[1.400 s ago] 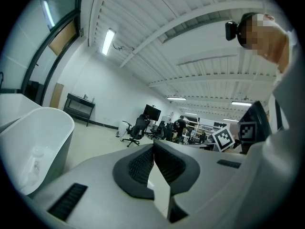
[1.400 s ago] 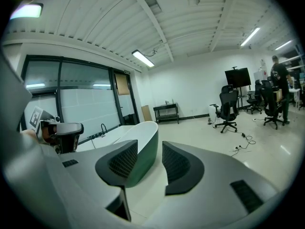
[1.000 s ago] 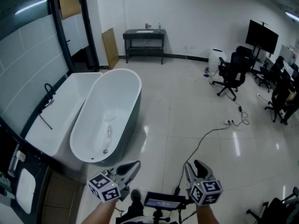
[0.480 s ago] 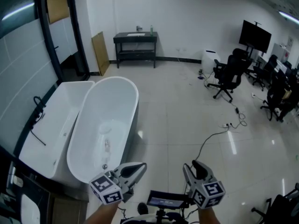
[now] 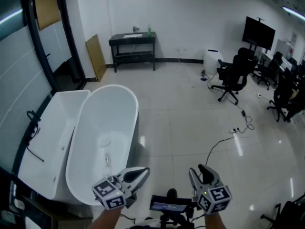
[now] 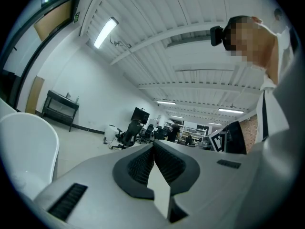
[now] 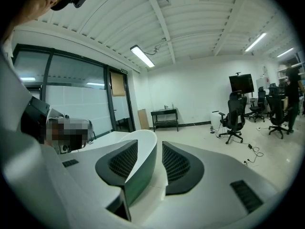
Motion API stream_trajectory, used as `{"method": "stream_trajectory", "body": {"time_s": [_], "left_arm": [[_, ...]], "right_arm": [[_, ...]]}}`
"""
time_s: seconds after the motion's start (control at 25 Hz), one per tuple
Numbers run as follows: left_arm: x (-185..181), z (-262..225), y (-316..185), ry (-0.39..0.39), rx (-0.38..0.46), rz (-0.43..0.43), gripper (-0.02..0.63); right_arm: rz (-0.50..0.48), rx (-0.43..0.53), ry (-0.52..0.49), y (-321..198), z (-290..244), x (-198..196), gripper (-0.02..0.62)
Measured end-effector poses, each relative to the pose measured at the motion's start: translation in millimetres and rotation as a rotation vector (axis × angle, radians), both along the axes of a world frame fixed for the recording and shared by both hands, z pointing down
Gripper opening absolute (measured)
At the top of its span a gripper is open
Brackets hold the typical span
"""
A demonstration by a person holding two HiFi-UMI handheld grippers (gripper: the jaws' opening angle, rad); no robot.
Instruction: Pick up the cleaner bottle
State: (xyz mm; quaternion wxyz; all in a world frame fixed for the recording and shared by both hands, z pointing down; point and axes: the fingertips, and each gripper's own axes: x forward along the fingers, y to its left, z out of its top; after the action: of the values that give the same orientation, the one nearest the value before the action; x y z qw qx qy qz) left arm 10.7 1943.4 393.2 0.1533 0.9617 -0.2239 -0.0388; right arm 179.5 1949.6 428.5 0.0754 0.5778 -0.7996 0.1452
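Observation:
A small green bottle stands on a black table against the far wall, too small to tell more. Both grippers are held low at the bottom of the head view, far from that table. My left gripper has its jaws closed together, with nothing between them. My right gripper is open with a narrow empty gap, pointing across the room toward the black table.
A white oval bathtub stands just ahead on the left beside a rectangular white tub. A cable runs over the tiled floor. Black office chairs and a screen are at the right.
The view has advanced and turned a little: tubs and table have shifted leftward in the picture. Both grippers keep their places low in the view, their jaws unchanged.

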Motion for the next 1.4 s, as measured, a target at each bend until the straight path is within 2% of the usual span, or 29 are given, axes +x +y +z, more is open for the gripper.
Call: {"method": "stream_trajectory", "body": {"time_s": [0.4, 0.64, 0.84, 1.16, 1.4], "left_arm": [[62, -4, -157, -0.011, -0.024, -0.100, -0.005], [97, -6, -221, -0.031, -0.032, -0.102, -0.005], [112, 1, -267, -0.042, -0.051, -0.085, -0.005], [106, 12, -374, -0.013, -0.055, -0.060, -0.005], [72, 3, -471, 0.000, -0.039, -0.068, -0.005]], "right_arm": [[-0.077, 0.010, 0.001, -164, -9, 67, 0.167], [-0.106, 0.003, -0.025, -237, -17, 91, 0.167], [-0.099, -0.015, -0.026, -283, -5, 106, 0.167], [-0.066, -0.011, -0.020, -385, 0, 102, 0.167], [-0.080, -0.020, 0.016, -481, -14, 66, 0.167]]}}
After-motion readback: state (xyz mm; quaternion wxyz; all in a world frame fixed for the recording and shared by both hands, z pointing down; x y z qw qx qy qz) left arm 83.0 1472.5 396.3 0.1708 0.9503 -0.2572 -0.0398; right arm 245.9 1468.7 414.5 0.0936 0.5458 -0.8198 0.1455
